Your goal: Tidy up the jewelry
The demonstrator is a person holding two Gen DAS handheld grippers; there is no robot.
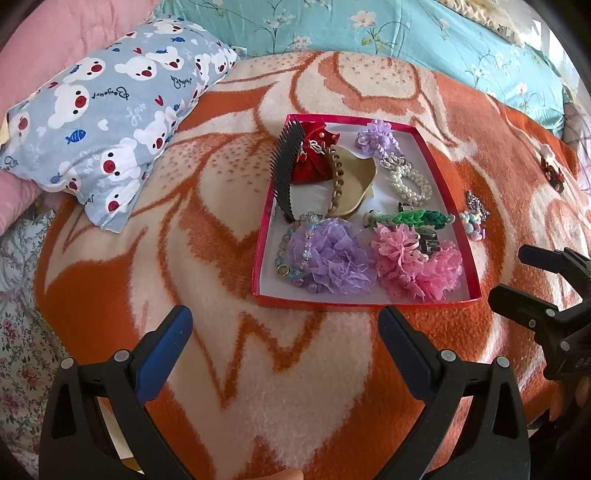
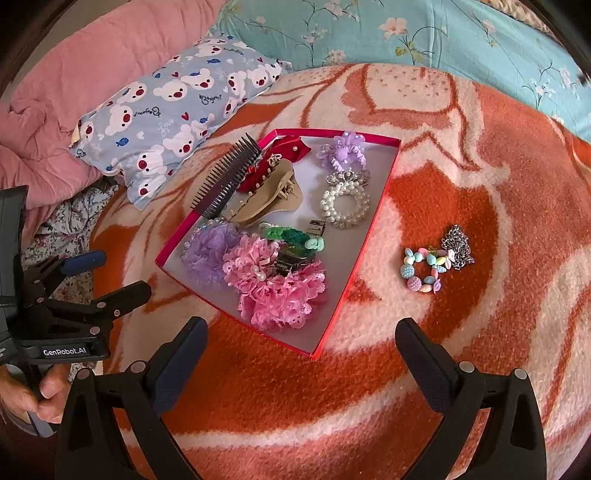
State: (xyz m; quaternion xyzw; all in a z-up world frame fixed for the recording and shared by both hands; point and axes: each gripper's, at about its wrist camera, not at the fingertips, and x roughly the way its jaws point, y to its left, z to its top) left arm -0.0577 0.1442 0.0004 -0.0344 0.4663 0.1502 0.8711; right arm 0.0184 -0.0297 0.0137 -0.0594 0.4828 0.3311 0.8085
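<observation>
A red tray [image 1: 469,236] [image 2: 384,192] lies on the orange and cream blanket and holds a black comb [image 1: 284,166], a pearl bracelet [image 2: 345,203], purple [image 1: 332,254] and pink [image 2: 277,284] frilly hair ties, a green braided band [image 1: 413,217] and a beige claw clip [image 2: 266,199]. A pastel bead bracelet [image 2: 424,269] [image 1: 472,221] and a silver chain [image 2: 458,245] [image 1: 476,201] lie on the blanket right of the tray. My left gripper [image 1: 284,325] is open and empty in front of the tray. My right gripper [image 2: 301,336] is open and empty near the tray's front corner.
A bear-print pillow [image 1: 99,125] lies left of the tray, with a pink quilt [image 2: 74,74] behind it and a teal floral cover [image 2: 443,33] at the back. A small dark red hair piece [image 1: 552,173] lies far right on the blanket [image 1: 295,387].
</observation>
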